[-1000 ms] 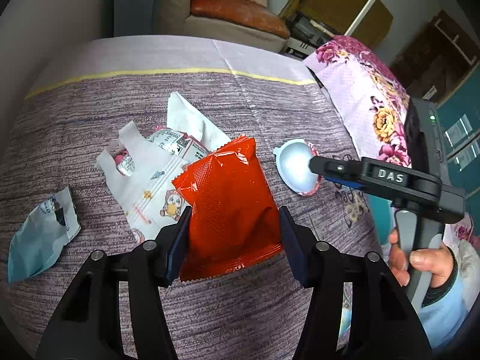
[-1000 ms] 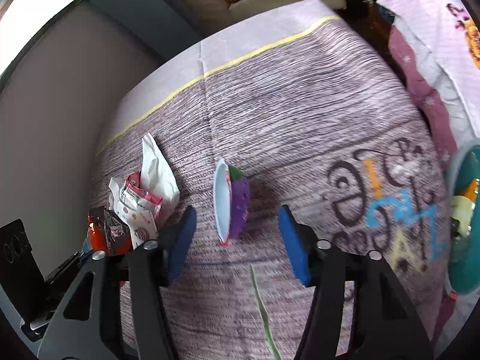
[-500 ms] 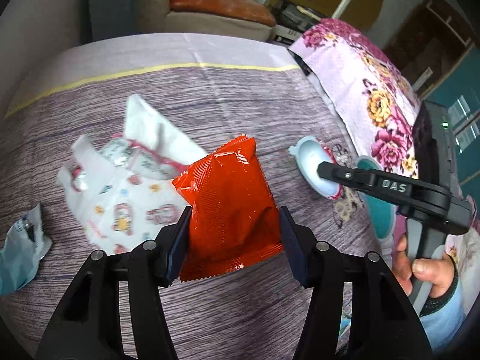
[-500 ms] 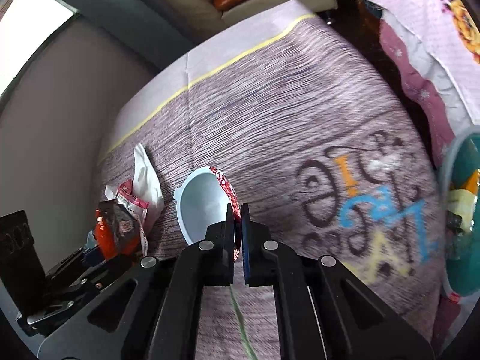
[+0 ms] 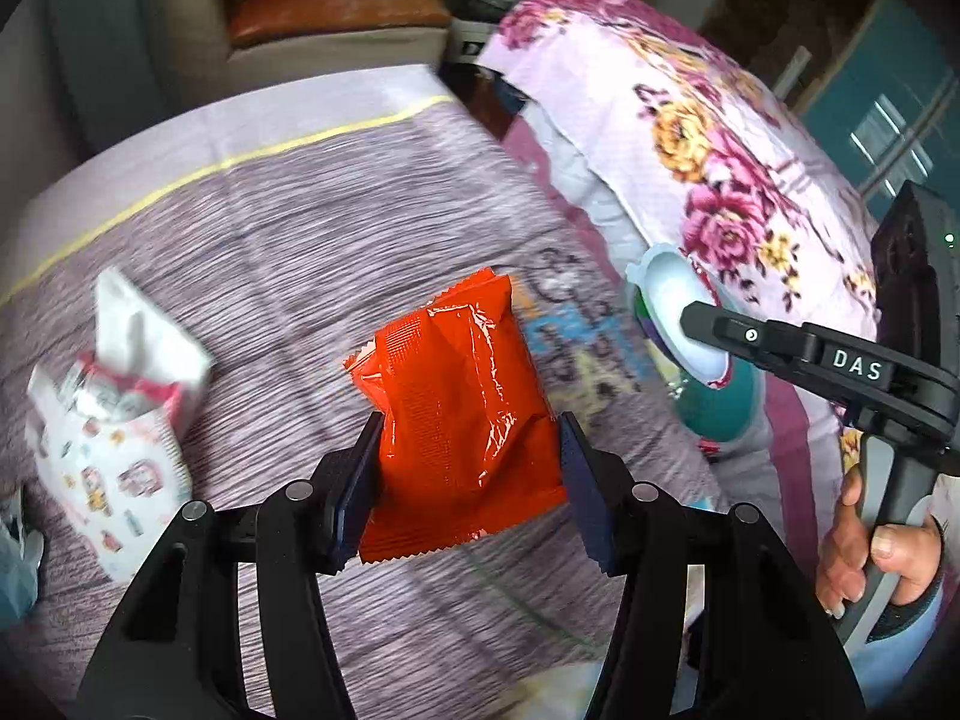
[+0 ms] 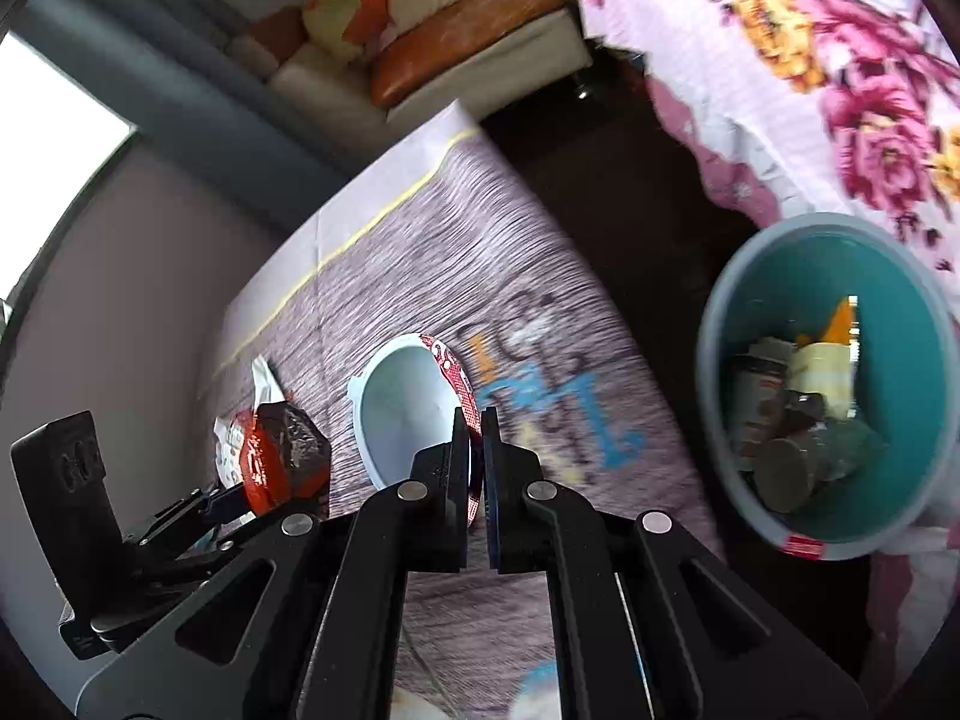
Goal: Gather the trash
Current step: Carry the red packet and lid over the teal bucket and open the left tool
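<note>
Left gripper [image 5: 468,468]: fingers spread partway and pinching the red snack packet [image 5: 459,414] by its lower half, one pad on each side edge; same hold as a second before.
Red snack packet: stood up between the left fingers, top edge tilted away; no print readable on the side facing the left wrist camera.
Right gripper [image 6: 476,480]: pads pressed together on the rim of the white plastic cup [image 6: 408,408]; a second before the fingers stood apart with the cup between them on the cloth.
White plastic cup: hung just beyond the right fingertips, open mouth turned sideways, a torn red-printed foil lid [image 6: 456,378] at its rim; the print was too small to read.
Change of view: both cameras had swung toward the bin side; the cup, earlier on the tablecloth [image 5: 312,228], was now lifted off it.
Writing on tool: "DAS" in white on the right gripper's arm, seen from the left wrist camera.
Hand [image 5: 864,552]: wrapped round the right gripper's handle.
Left behind: a white cartoon-printed wrapper [image 5: 108,420] lay on the cloth, off to the left of the left fingers.
Cloth print: large coloured letters beyond the fingertips, blurred.
Teal bin [image 6: 912,372]: to the right of the right fingers and further off, with trash already inside.
Beyond: a floral quilt [image 5: 690,150].
</note>
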A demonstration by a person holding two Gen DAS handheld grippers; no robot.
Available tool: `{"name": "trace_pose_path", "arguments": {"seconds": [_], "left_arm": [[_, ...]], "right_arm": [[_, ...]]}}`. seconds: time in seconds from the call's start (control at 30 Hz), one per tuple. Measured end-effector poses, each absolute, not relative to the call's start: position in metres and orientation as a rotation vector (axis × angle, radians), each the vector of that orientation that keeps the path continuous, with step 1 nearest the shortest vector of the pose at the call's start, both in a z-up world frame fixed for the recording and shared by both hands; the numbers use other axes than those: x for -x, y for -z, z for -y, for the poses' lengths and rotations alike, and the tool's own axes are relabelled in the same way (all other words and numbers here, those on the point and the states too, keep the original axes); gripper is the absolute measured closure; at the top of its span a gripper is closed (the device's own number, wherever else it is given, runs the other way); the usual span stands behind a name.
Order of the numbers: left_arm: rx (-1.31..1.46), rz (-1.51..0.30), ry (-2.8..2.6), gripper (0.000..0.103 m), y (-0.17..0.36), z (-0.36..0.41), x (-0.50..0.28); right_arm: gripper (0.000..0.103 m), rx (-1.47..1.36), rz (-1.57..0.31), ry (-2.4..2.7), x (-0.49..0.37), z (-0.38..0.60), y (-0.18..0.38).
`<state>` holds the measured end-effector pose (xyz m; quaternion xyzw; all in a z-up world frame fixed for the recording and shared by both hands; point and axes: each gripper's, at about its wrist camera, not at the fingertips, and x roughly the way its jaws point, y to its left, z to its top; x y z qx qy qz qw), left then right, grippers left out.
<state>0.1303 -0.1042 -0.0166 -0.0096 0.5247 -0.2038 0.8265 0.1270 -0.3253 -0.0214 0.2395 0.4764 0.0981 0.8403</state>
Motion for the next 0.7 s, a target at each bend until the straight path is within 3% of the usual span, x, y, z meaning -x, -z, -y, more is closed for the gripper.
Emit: {"name": "trace_pose_path", "arguments": {"seconds": [0.7], "left_arm": [[-0.172,-1.129,0.618,0.046,0.019,0.266,-0.123]], "right_arm": [[0.099,-0.646,-0.846,0.002,-0.071,0.472,0.009]]}}
